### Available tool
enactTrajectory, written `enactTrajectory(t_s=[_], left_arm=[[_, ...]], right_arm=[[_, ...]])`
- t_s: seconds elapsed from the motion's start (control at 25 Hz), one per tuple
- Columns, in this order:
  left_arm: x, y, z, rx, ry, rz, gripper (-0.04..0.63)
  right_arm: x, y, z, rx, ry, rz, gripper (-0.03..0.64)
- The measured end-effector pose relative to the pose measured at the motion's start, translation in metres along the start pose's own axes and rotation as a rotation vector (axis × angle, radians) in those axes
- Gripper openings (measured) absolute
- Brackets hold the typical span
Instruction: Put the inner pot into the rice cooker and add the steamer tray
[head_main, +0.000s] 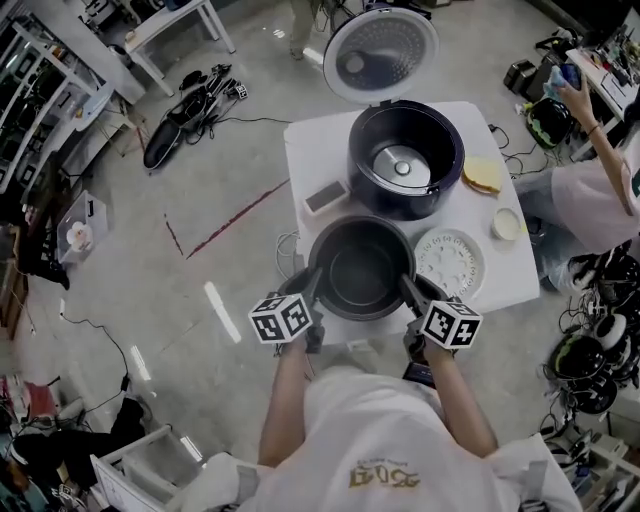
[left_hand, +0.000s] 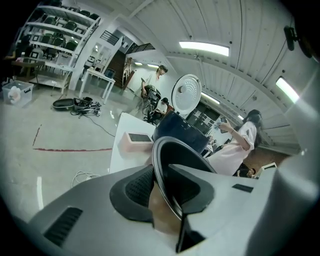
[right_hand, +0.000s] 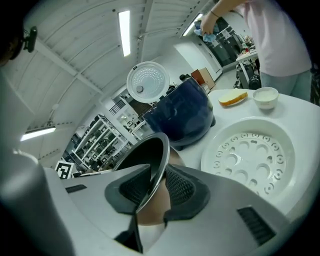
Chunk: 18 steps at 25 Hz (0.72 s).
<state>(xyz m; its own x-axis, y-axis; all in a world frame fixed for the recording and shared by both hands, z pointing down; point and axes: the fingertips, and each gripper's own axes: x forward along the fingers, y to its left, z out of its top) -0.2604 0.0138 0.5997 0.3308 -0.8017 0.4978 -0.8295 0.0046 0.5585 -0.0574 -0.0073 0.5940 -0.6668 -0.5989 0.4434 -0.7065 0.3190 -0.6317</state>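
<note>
- L gripper (head_main: 311, 288): jaws clamped on the left rim of the inner pot (head_main: 360, 270), one pad inside the wall, one outside. I grip at the rim because the wall is thin enough to pinch and I see no handle.
- Inner pot: upright, empty, at the near edge of the table (head_main: 305, 150), directly in front of the rice cooker (head_main: 405, 160). Not in the cooker yet. Base appears to rest on the table, but I can't be sure.
- Rice cooker: lid (head_main: 380, 48) swung fully back, cavity bare w/ heater plate showing, so the pot can drop straight in.
- R gripper (head_main: 410, 290): closed on the right rim, opposite the L one, same inside/outside pinch. I judge two opposed grips will keep the pot level; one alone would prob. let it tip.
- Steamer tray (head_main: 449, 262): white, perforated, flat on the table just right of the pot, not touched by either gripper. Parked there since it goes in last.
- Next, my call: lift both hands together, carry the pot over the cooker, lower it. Risk: rim slips in the pads if the hands rise unevenly.
</note>
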Motion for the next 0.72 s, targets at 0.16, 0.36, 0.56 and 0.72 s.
enactTrajectory(t_s=[0.16,0.36,0.56,0.72], left_arm=[[-0.011,-0.009,0.011,0.018,-0.034,-0.005,0.101],[-0.027,-0.021,0.028,0.025,-0.085,-0.027,0.100],[-0.045,-0.033,0.051,0.011,-0.141,-0.055,0.097],[-0.056,-0.047,0.075,0.025,-0.189,-0.079,0.092]], right_arm=[[-0.006,0.009,0.008,0.003,-0.012,0.029,0.101],[-0.016,0.027,0.021,-0.005,-0.049,0.058,0.100],[-0.026,0.050,0.040,-0.033,-0.091,0.098,0.100],[-0.034,0.066,0.057,-0.038,-0.125,0.130,0.100]])
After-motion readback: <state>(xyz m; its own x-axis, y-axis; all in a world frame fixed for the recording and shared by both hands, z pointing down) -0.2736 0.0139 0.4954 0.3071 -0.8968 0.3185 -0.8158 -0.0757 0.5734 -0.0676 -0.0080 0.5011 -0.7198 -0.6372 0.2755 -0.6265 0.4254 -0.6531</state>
